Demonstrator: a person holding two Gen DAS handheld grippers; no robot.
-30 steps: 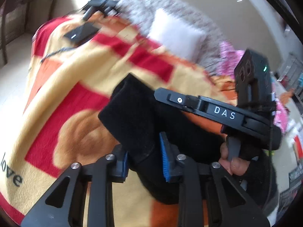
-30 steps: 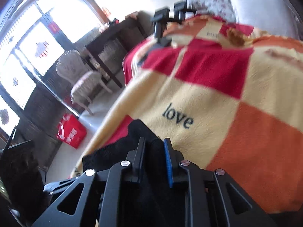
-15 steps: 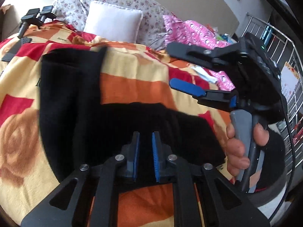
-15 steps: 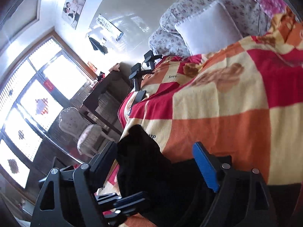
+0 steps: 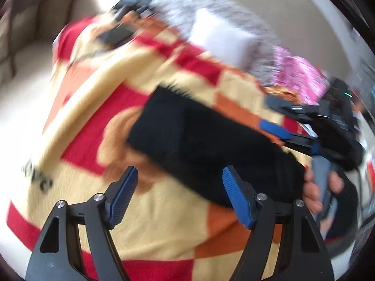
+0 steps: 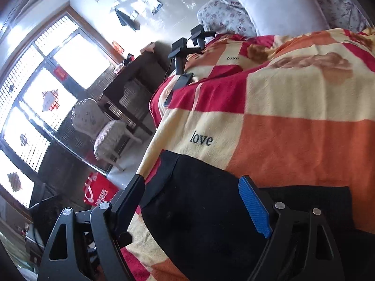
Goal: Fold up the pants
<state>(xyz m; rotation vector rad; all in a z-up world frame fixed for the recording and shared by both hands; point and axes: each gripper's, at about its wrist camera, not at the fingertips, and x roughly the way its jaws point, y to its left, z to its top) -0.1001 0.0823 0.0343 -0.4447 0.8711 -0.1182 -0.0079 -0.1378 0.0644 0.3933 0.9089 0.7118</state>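
1. Now the left hand-held gripper (image 5: 179,195) has its jaws spreading apart; half a second ago its blue pads were nearly together over the black cloth. Nothing sits between the pads, only the checked blanket (image 5: 164,229) below them.
2. The right hand-held gripper (image 6: 199,201) stands wide open and grips nothing, as it did half a second ago; a second ago it was pinched on a fold of the pants. The black cloth lies under and between its fingers, with neither pad pressing on it.
3. The pants (image 5: 201,140) lie as a folded black band on the blanket near the bed's foot edge, released by both grippers. A second ago they hung bunched between the two grippers.
4. In the left wrist view the right hand-held gripper (image 5: 279,114) hovers open past the band's right end, with the person's hand (image 5: 321,192) around its handle.
5. The left wrist view is blurred, and a white pillow (image 6: 281,7) lies at the head of the bed.
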